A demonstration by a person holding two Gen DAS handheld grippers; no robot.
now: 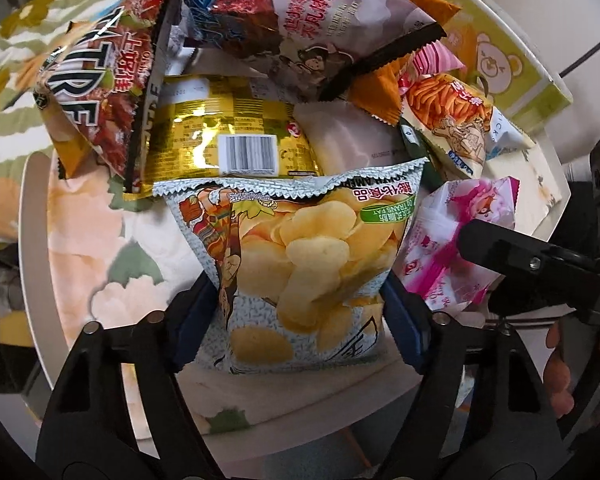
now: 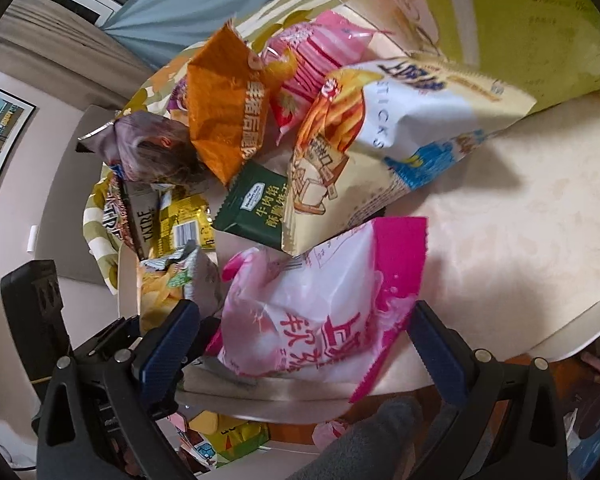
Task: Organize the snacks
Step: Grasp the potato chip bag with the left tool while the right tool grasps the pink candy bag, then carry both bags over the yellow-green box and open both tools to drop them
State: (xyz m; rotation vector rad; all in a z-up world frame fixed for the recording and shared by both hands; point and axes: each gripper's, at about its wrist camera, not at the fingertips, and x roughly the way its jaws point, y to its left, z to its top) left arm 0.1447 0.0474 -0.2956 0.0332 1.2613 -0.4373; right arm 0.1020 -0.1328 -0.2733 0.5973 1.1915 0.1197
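Left gripper (image 1: 300,316) closed down on the chip bag (image 1: 300,264), blue pads pinching its lower half from both sides at centre-bottom of the left view. Bag puffy, pale grey-green with a zigzag top seal, printed yellow chips and a cartoon figure; long axis running straight up the frame, away from the fingers, sealed edge touching the gold bag (image 1: 228,132) above it.

Right gripper (image 2: 300,344) spread wide around the pink bag (image 2: 320,300), low and centre in the right view; pads seemingly just off its sides, so probably not gripping yet (contact at the left pad hard to judge). Pink bag glossy, white and magenta, lying slantwise with its serrated magenta edge toward the upper right. Same bag visible at right of the left view, just beside the chip bag.

Rest of the pile further up both frames: orange bag (image 2: 224,108), dark green packet (image 2: 256,208), stick-snack bag (image 2: 380,136), all heaped on the round table (image 2: 520,240).

Likely next: squeeze on the pink bag, nearest the right hand, then lift clear.
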